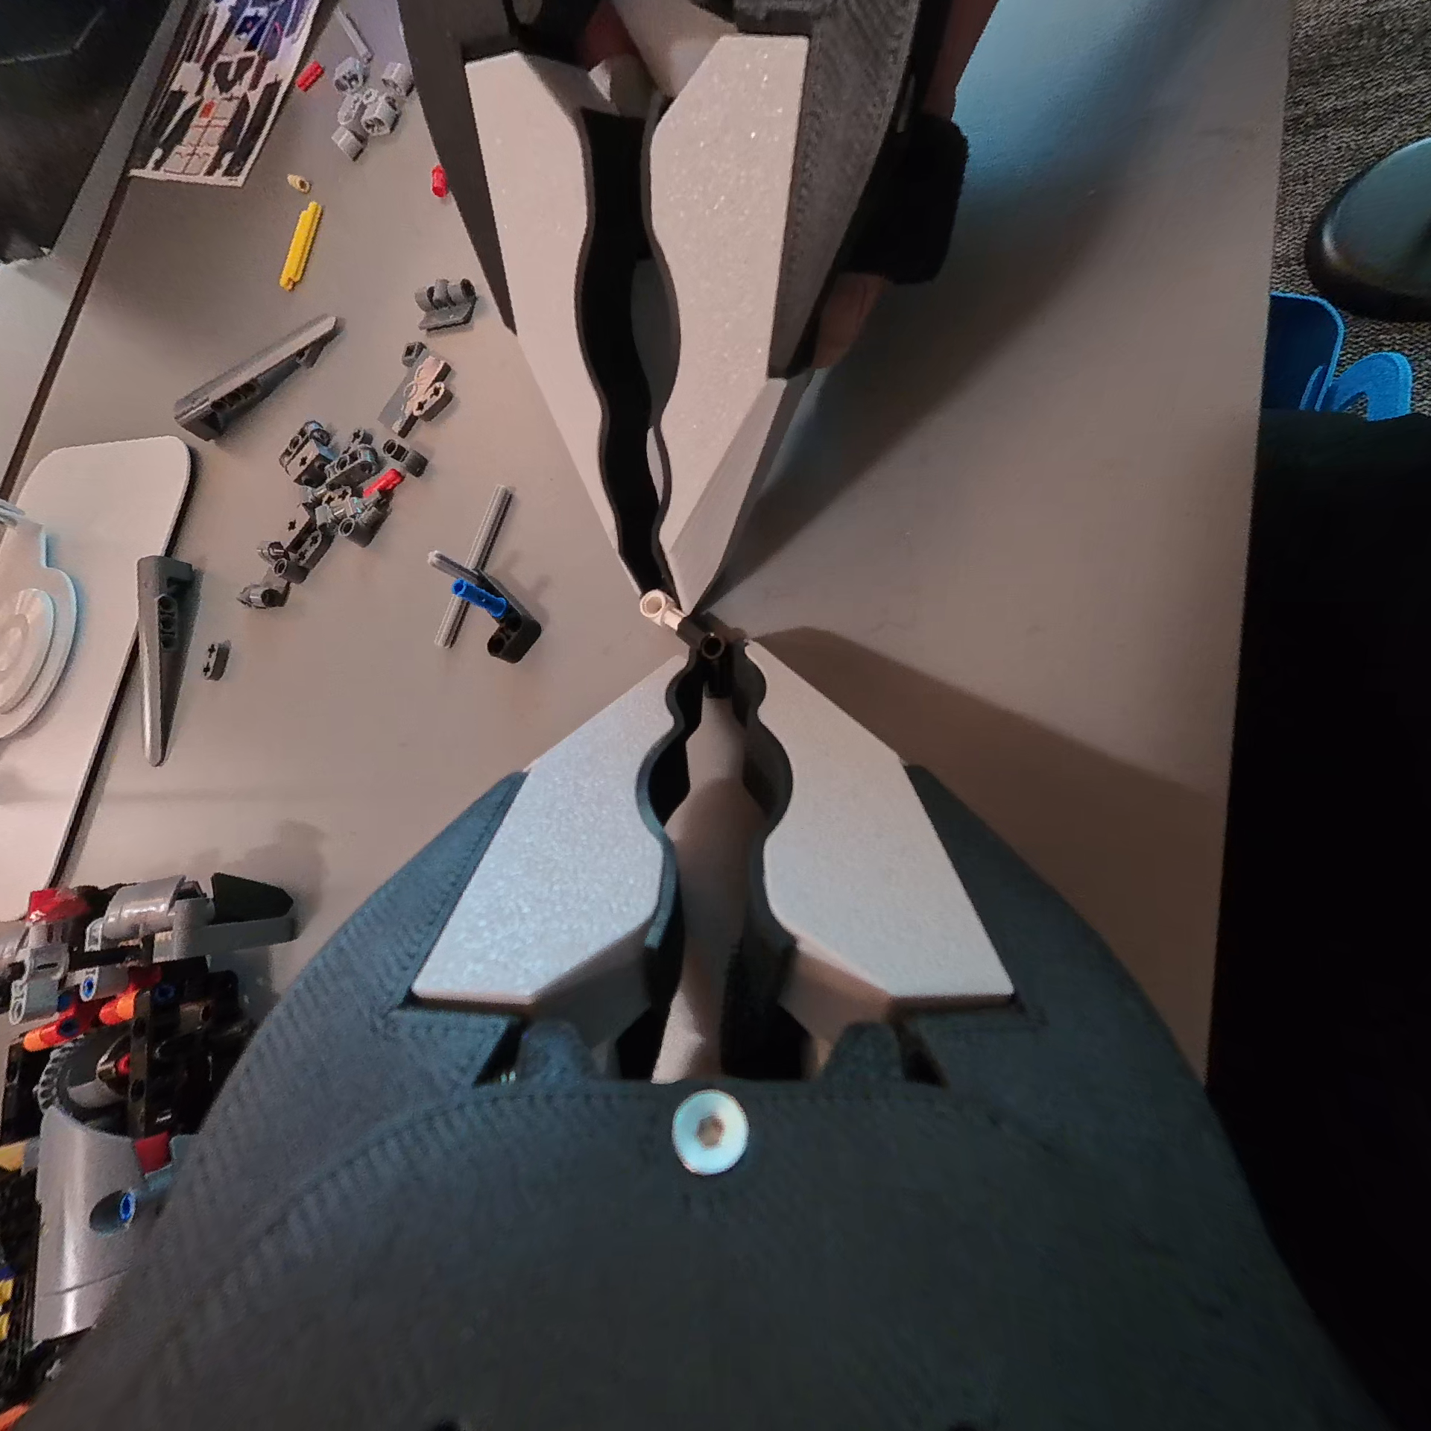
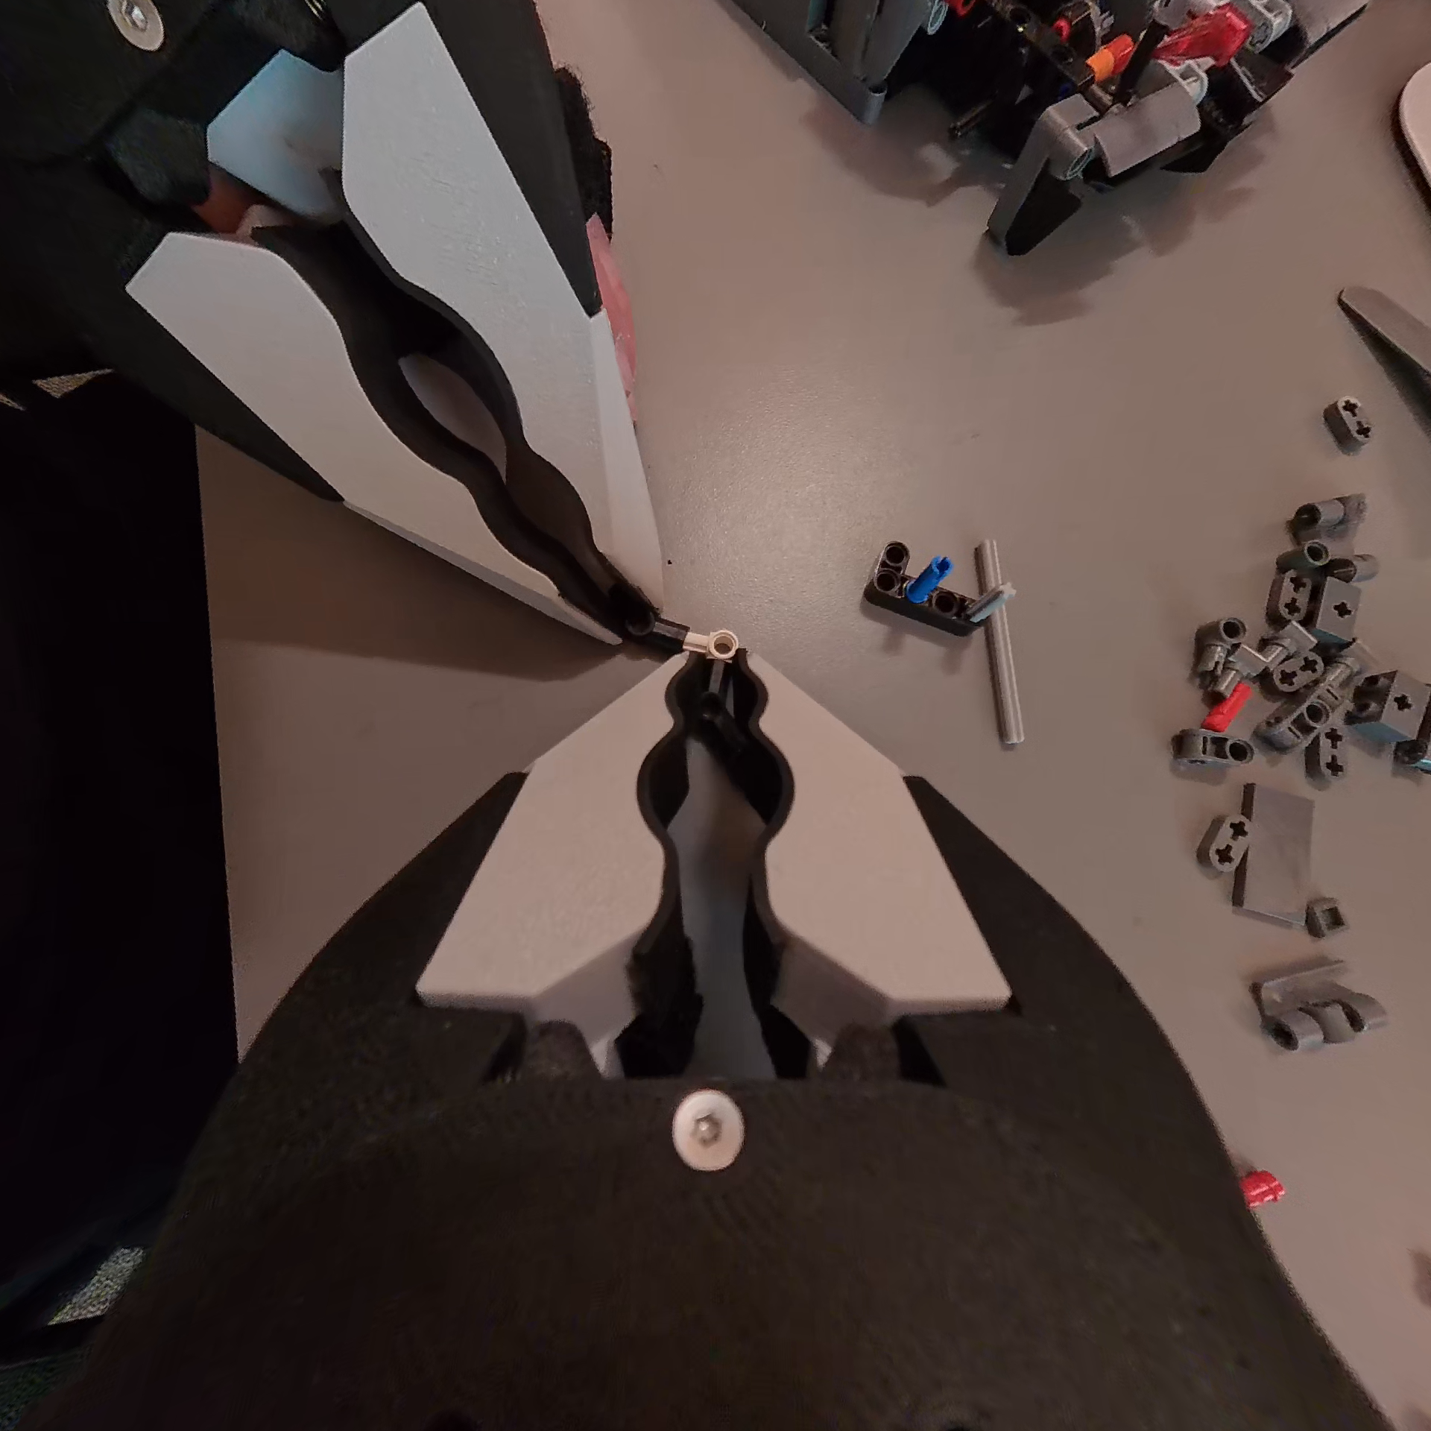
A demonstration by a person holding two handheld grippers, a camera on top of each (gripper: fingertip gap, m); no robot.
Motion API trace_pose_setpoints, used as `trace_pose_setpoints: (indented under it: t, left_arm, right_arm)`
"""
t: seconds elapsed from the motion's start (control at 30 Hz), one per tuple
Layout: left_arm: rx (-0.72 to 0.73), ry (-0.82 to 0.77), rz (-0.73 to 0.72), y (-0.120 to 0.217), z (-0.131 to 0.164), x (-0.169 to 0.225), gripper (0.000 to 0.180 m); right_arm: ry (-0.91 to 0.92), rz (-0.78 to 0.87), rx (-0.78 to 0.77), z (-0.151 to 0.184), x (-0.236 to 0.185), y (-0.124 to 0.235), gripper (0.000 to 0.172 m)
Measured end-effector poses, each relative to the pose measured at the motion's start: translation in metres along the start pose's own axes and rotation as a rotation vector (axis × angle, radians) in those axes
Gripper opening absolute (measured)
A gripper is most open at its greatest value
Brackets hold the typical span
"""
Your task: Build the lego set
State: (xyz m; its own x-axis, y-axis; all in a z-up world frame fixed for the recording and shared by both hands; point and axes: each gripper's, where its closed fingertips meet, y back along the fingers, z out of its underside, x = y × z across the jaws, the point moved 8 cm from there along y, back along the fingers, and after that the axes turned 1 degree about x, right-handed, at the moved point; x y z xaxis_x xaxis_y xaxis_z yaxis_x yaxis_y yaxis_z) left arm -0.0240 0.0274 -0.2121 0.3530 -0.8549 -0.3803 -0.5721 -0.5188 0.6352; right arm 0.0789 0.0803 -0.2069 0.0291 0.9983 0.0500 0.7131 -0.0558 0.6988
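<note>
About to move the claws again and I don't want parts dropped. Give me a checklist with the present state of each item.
1. Left claw shut on the small black plastic connector piece: ok.
2. Right claw shut on the small beige plastic connector with a round hole: ok.
3. Beige and black pieces meet end to end: ok.
4. Fully seated together: cannot tell.
5. Grey tabletop under the tips bare: ok.
6. Black L-shaped beam with blue pin clear of both claws: ok.
</note>
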Motion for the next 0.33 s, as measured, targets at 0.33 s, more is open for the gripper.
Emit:
trace_pose_setpoints:
  t: [0.33]
  left_arm:
    - [-0.014, 0.015, -0.023, -0.0004, -0.0018, 0.0025, 0.006]
  right_arm:
    - [-0.033, 0.043, -0.018, -0.0007, -0.0044, 0.0007, 0.004]
